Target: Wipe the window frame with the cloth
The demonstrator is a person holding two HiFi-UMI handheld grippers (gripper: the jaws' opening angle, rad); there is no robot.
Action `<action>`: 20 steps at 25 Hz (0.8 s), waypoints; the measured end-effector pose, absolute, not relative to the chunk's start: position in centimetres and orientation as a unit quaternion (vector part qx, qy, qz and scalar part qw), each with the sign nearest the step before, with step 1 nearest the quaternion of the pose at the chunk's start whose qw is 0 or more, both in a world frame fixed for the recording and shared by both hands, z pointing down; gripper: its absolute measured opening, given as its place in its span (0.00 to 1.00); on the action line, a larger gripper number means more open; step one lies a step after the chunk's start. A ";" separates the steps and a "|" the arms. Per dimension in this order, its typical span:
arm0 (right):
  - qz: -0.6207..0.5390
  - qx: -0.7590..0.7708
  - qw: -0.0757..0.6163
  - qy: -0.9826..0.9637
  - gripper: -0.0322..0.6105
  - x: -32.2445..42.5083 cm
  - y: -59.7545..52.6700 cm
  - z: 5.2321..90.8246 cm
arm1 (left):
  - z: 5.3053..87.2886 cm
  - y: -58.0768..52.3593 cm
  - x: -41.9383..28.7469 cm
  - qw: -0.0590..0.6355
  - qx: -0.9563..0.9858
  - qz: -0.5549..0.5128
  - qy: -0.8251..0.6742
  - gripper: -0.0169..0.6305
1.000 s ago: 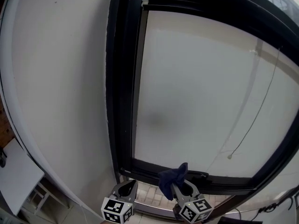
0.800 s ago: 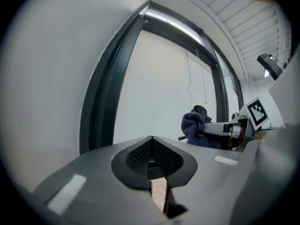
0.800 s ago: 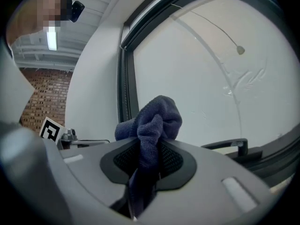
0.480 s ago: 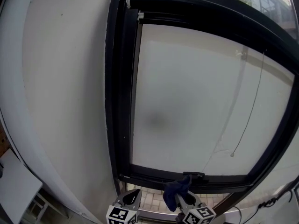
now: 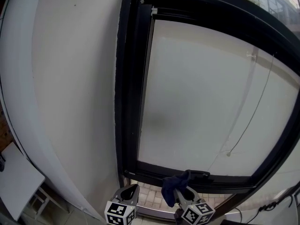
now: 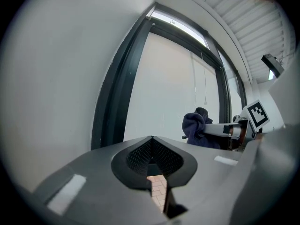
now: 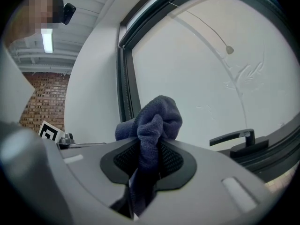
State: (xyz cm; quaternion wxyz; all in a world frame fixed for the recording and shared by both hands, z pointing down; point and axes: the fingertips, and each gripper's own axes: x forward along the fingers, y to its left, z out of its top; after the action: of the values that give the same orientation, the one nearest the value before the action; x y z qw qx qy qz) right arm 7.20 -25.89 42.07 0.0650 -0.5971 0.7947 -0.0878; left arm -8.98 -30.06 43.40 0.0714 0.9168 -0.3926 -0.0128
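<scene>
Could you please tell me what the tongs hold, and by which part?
The right tongs clamp the dark blue cloth at a bunched fold; the left tongs hold nothing.

Navy cloth (image 7: 152, 125); black window frame (image 5: 133, 102); pane (image 5: 201, 93) seemingly frosted white.

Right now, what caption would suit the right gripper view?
Dark blue cloth clamped in the right hand-held gripper, before the black window frame and handle.

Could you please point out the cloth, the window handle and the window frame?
cloth (image 7: 154, 118), right gripper view, on its bunched top.
window handle (image 7: 232, 138), right gripper view, middle of the lever bar.
window frame (image 5: 131, 102), head view, on its left upright.
</scene>
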 end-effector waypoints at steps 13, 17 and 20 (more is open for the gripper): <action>-0.094 -0.577 0.060 0.809 0.19 5.4 -27.7 42.4 | 44.2 -31.0 -10.4 0.075 0.908 -0.008 -0.412 0.01; -0.098 -0.574 0.055 0.811 0.19 5.1 -27.9 42.7 | 44.3 -30.8 -10.4 0.078 0.908 -0.006 -0.412 0.01; -0.095 -0.558 0.037 0.823 0.19 3.7 -29.8 43.5 | 44.2 -31.1 -10.4 0.073 0.909 -0.004 -0.411 0.01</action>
State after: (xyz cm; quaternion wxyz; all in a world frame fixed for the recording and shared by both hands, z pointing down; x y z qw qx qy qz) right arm 3.72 -29.84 43.52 0.0367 -0.5583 0.8233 -0.0954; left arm -10.36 -31.13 44.18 0.0733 0.9088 -0.4108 -0.0042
